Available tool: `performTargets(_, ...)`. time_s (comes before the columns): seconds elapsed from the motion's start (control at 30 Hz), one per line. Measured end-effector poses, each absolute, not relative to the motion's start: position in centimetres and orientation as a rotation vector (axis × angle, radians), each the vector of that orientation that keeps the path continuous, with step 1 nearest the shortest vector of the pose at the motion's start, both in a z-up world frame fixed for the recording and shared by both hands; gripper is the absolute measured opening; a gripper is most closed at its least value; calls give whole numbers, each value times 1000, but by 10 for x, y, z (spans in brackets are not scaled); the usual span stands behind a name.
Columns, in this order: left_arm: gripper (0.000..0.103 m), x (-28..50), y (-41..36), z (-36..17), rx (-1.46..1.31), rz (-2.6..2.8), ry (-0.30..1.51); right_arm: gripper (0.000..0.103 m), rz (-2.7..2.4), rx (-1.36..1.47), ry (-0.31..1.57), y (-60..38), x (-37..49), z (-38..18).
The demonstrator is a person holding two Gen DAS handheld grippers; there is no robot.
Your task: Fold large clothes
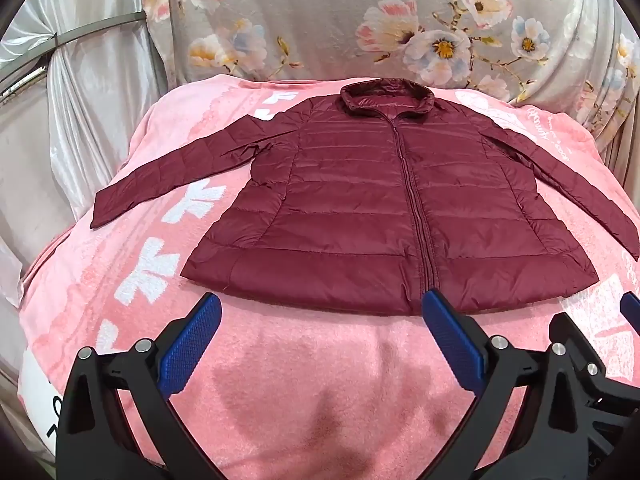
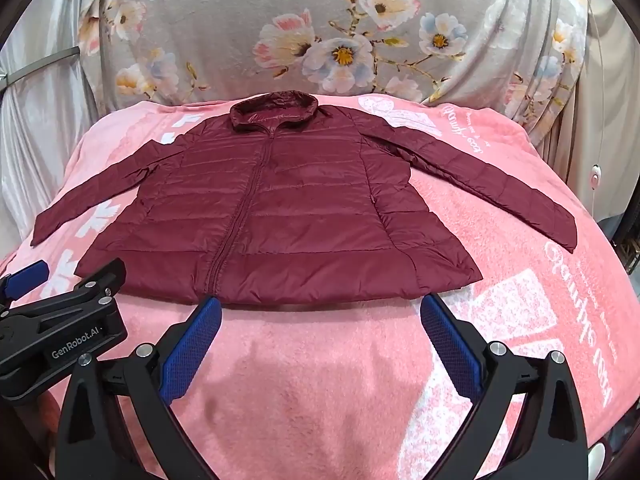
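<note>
Maroon puffer jacket (image 1: 384, 208) lies flat, zipped, front up on pink blanket (image 1: 280, 380), collar away, hem nearest, long axis near-to-far w/ sleeves splayed; likely light, soft, slippery, so pinch cuff or hem corner; left gripper (image 1: 320, 312) & right gripper (image 2: 320, 312) jaws apart, empty.

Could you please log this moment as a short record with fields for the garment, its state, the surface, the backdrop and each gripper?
garment: maroon puffer jacket
state: flat, front up, zipped, both sleeves spread outward, no fold made yet
surface: pink blanket with white print
backdrop: grey floral cloth
left gripper: open, empty, near the jacket hem
right gripper: open, empty, near the jacket hem
</note>
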State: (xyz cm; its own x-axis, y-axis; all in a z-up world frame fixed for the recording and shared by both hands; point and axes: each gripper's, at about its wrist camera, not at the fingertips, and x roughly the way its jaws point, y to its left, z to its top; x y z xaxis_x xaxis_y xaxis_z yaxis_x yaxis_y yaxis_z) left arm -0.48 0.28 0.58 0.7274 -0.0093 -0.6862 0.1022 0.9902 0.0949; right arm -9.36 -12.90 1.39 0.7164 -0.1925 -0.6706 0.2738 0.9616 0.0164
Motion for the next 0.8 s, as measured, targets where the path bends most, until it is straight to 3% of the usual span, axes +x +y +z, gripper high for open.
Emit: performTargets(0.8,98,-5,2,7,126,-58,752,98,-254,114,725,-126,-94,16)
